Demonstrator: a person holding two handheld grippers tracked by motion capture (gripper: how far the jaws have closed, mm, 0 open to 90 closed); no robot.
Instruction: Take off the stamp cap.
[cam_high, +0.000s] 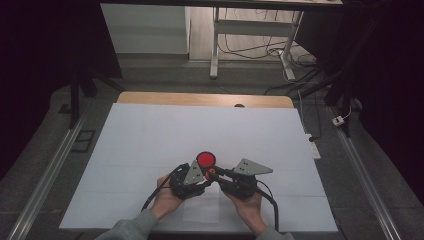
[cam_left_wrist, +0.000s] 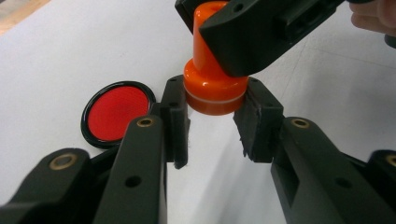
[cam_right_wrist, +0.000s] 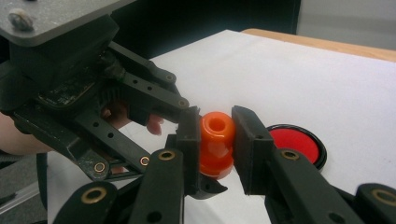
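Observation:
An orange stamp-like knob with a wide round base and a narrow hollow handle is held just above the white table, between both grippers. My left gripper is shut on its base, one pad pressed to each side. From the other side, my right gripper is shut on the handle. A round red pad with a black rim lies flat on the table right behind the stamp; it lies left of the jaws in the left gripper view.
A white sheet covers the wooden table. Metal rails run along both sides. Beyond the far edge stand a desk frame and floor cables. A white power strip lies off the right edge.

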